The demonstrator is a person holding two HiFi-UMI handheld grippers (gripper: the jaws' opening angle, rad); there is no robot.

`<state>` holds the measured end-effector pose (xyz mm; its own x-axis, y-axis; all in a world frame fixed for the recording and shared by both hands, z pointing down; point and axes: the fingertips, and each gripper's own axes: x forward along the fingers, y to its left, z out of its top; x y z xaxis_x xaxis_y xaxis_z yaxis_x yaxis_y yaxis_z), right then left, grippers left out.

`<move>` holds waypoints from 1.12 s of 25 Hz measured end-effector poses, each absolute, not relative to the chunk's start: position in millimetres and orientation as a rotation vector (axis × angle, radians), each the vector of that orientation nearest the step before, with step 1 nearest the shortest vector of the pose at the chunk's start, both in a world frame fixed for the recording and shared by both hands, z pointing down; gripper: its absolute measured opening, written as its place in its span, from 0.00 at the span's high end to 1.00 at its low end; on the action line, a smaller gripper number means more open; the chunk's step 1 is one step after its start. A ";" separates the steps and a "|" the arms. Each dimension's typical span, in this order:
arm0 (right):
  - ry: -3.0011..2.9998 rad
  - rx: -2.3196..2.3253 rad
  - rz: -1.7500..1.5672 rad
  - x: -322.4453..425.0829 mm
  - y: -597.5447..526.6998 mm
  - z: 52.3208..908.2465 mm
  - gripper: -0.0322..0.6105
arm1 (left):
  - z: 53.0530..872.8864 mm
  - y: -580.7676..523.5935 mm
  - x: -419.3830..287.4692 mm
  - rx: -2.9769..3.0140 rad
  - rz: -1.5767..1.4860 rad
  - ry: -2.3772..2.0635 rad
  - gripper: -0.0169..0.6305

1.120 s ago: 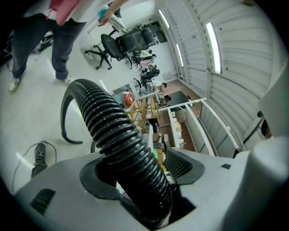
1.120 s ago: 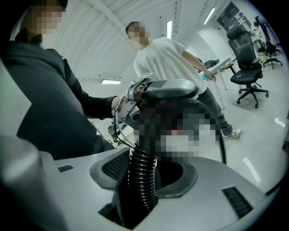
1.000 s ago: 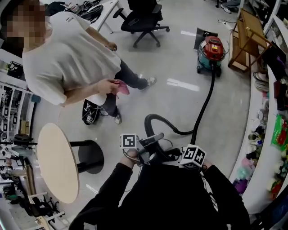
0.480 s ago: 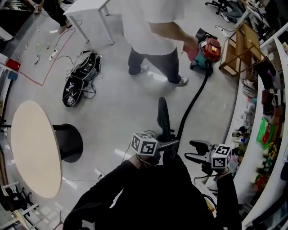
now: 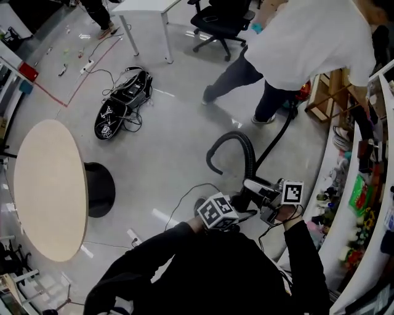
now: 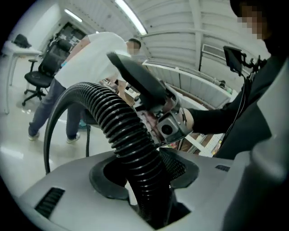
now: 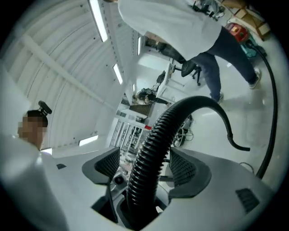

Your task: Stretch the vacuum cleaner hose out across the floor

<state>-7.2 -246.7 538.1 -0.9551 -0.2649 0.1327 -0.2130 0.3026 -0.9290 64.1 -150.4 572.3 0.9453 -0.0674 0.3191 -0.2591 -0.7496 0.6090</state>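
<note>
Black ribbed hose (image 5: 250, 161), beige table (image 5: 49, 184)

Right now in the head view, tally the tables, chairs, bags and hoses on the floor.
Tables: 2, round table and white desk
Office chair: 1
Black bag: 1
Hose: 1
Total: 5

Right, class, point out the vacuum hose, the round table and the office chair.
vacuum hose (image 5: 233, 136), head view, top of its loop.
round table (image 5: 49, 187), head view, bare tabletop.
office chair (image 5: 221, 18), head view, its seat.
</note>
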 end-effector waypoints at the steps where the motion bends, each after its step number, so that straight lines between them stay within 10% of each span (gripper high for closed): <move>1: 2.552 -0.446 -1.774 -10.1 -238.4 537.5 0.43 | 573.9 -142.7 66.0 2.436 0.407 -0.233 0.65; 14: 2.663 -0.389 -1.379 98.2 -85.8 535.4 0.59 | 613.4 21.4 123.4 2.495 1.031 -0.194 0.51; 28: 2.932 -0.076 -1.277 98.0 57.3 533.0 0.60 | 539.1 -21.6 90.4 1.693 -0.346 -0.289 0.48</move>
<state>98.0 57.3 533.0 -0.9972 -0.0207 0.0720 -0.0668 0.6803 -0.7299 90.4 -21.6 539.1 0.9220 -0.3820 -0.0630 0.0063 -0.1478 0.9890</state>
